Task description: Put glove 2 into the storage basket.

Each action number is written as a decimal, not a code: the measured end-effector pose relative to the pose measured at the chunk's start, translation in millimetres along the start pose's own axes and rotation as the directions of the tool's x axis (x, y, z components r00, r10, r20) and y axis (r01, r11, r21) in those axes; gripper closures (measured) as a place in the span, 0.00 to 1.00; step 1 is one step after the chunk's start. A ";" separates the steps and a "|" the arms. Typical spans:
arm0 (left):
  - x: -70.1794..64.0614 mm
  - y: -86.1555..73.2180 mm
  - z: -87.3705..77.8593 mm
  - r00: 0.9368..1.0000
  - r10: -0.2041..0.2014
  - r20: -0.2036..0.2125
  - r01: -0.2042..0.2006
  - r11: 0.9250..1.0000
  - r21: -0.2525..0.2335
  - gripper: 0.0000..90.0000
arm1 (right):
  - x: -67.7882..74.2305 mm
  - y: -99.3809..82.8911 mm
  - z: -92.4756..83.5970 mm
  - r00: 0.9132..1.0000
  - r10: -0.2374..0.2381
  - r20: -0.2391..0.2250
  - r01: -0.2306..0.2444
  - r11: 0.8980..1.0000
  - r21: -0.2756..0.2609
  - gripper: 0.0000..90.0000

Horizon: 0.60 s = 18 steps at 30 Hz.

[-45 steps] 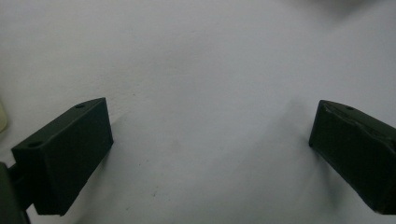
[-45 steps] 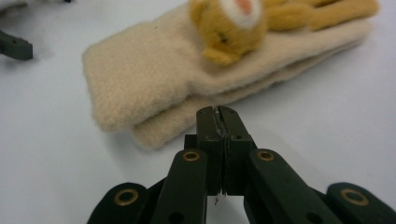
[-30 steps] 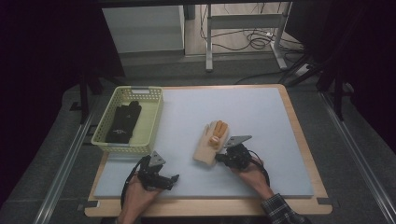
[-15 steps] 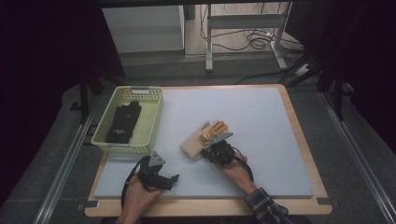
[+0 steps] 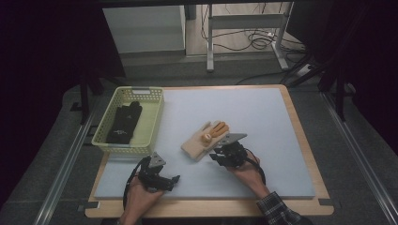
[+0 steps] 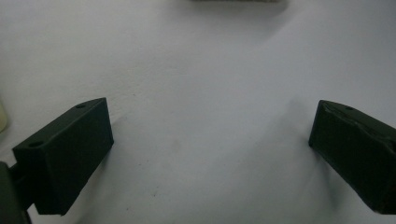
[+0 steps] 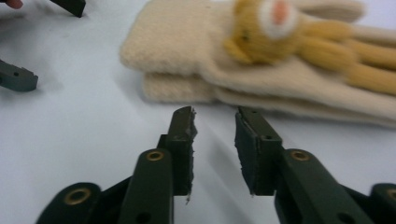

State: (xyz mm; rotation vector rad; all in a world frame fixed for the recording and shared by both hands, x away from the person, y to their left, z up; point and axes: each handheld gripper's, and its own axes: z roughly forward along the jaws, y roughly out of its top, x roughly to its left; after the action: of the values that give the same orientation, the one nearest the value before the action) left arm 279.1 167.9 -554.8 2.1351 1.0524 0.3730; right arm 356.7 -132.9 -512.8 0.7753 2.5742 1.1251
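A cream knitted glove (image 5: 204,139) with a yellow bear face and orange fingers lies flat on the pale mat (image 5: 263,117), near its middle. My right gripper (image 5: 216,157) sits just to the glove's right, pointing at its cuff (image 7: 177,88). Its jaws (image 7: 215,122) have just been opening and stand partly open, a short way from the cuff with nothing between them. My left gripper (image 5: 172,182) rests near the mat's front left, open wide over bare mat (image 6: 210,140). The left gripper's jaws (image 7: 18,77) also show at the upper left of the right gripper view.
A yellow plastic basket (image 5: 156,117) stands at the mat's left side with a black glove (image 5: 124,124) lying in it. A wooden table border (image 5: 300,136) frames the mat. Table legs and cables are on the floor beyond the far edge.
The right gripper dragged the cream glove a little to the left, then let go of it and opened. The left gripper stayed put.
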 end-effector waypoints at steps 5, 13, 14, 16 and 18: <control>0.0 0.0 0.0 1.000 0.000 0.000 0.000 1.000 0.000 0.00 | -12.2 -10.4 -21.4 0.999 0.034 0.039 -0.034 0.999 -0.015 0.64; -0.1 -0.1 0.0 1.000 0.000 -0.001 0.000 1.000 -0.001 0.00 | -34.0 -32.9 -52.4 0.989 0.109 0.102 -0.104 0.993 -0.046 0.55; -0.1 -0.1 0.0 1.000 0.000 0.000 0.000 1.000 -0.001 0.00 | -36.1 -35.7 -55.6 0.987 0.115 0.109 -0.110 0.993 -0.049 0.55; -0.1 -0.2 0.0 1.000 0.000 -0.001 0.000 1.000 -0.001 0.00 | -41.0 -42.9 -62.8 0.983 0.133 0.124 -0.127 0.990 -0.055 0.52; -0.1 -0.2 0.0 1.000 0.000 -0.001 0.000 1.000 -0.002 0.00 | -43.8 -47.5 -66.8 0.981 0.142 0.134 -0.135 0.989 -0.057 0.51</control>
State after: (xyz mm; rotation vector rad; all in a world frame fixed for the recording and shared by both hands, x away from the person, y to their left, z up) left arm 279.0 167.9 -555.0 2.1332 1.0520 0.3746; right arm 348.4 -224.9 -502.4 0.9980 2.4025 1.1250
